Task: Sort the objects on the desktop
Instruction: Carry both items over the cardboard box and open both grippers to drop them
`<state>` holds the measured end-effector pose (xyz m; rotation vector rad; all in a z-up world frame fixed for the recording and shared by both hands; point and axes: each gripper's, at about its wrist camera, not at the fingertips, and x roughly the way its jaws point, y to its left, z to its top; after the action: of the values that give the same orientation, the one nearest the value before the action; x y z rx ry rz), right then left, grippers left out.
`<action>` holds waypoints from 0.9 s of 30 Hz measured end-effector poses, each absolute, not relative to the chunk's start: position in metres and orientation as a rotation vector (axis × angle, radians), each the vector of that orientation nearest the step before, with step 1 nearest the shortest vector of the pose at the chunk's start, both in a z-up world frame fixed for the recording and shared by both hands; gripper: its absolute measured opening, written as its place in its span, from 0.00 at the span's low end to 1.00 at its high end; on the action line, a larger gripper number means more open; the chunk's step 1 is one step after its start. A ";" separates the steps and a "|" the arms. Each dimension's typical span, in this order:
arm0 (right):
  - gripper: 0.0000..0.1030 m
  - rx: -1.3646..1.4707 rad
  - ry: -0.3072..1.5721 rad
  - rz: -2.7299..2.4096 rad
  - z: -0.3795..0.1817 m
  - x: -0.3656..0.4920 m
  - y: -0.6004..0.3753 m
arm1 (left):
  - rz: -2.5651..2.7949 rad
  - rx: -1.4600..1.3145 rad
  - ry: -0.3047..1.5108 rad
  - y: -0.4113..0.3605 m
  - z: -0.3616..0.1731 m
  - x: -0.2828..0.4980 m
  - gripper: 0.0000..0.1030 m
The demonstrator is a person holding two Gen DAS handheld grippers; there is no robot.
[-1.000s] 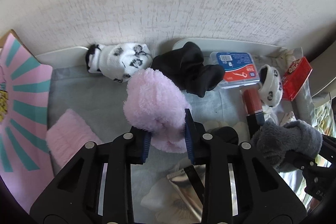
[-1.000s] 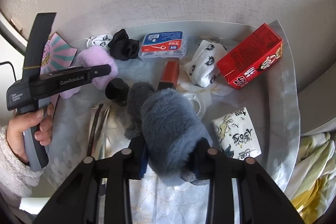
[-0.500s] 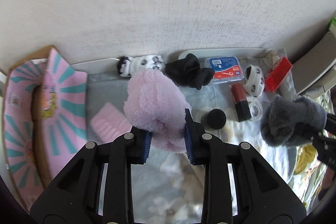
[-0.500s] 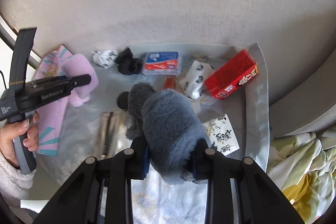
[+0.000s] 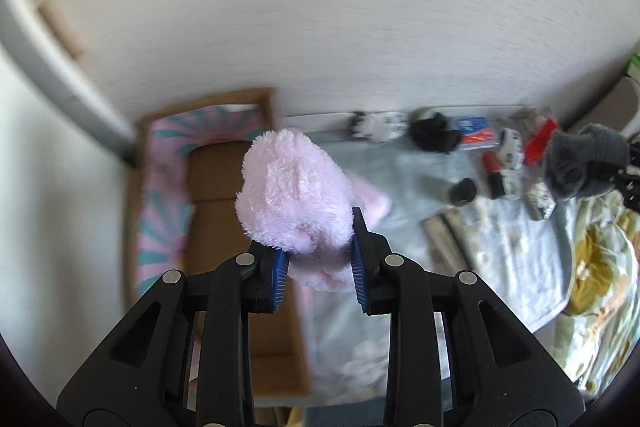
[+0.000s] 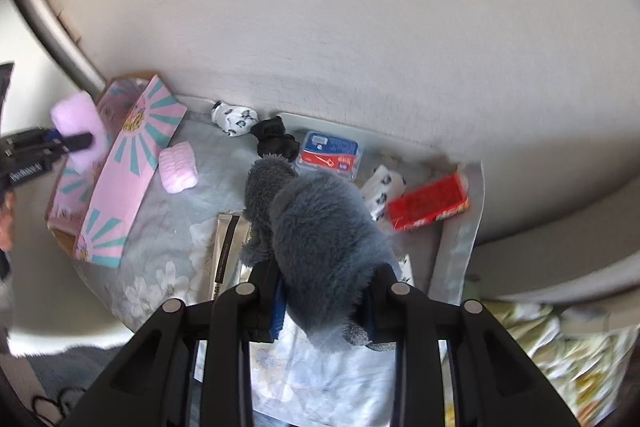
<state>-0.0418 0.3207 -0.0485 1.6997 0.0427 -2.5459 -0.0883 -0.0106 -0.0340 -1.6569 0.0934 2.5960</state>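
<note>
My left gripper [image 5: 318,273] is shut on a fluffy pink sock [image 5: 294,193] and holds it in the air over the open pink-and-teal cardboard box [image 5: 164,187] at the table's left end. The sock [image 6: 78,125] and box [image 6: 132,171] also show in the right wrist view. My right gripper [image 6: 324,307] is shut on a fluffy grey sock [image 6: 320,243], high above the table's middle; it shows at the right in the left wrist view [image 5: 584,163].
On the floral cloth [image 6: 168,227] lie a folded pink sock [image 6: 178,171], a panda-print sock [image 6: 234,115], a black sock [image 6: 276,141], a blue-red plastic case [image 6: 330,155], a second panda sock [image 6: 382,187], a red carton [image 6: 430,203] and a silver packet [image 6: 226,251].
Both grippers have risen, each with its sock. The left one has swung left from above the cloth to above the open box. The table objects look smaller.
</note>
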 end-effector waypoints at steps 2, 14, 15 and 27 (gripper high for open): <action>0.26 1.691 0.124 -2.533 -0.041 -0.049 0.308 | 2.621 -1.671 0.092 -0.024 -0.032 -0.082 0.24; 0.26 1.573 0.332 -2.333 -0.018 -0.107 0.210 | 2.615 -1.833 0.094 -0.082 -0.041 -0.046 0.24; 0.26 1.565 0.362 -2.318 -0.018 -0.111 0.200 | 2.616 -1.847 0.083 -0.086 -0.043 -0.043 0.24; 0.26 1.463 0.511 -2.114 -0.018 -0.154 0.076 | 2.602 -1.924 -0.064 -0.115 -0.065 -0.023 0.24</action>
<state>-0.1539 0.0756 -0.0180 1.4625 0.5109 -2.1135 -0.0234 -0.1148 -0.0646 -1.9242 -0.0639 2.6021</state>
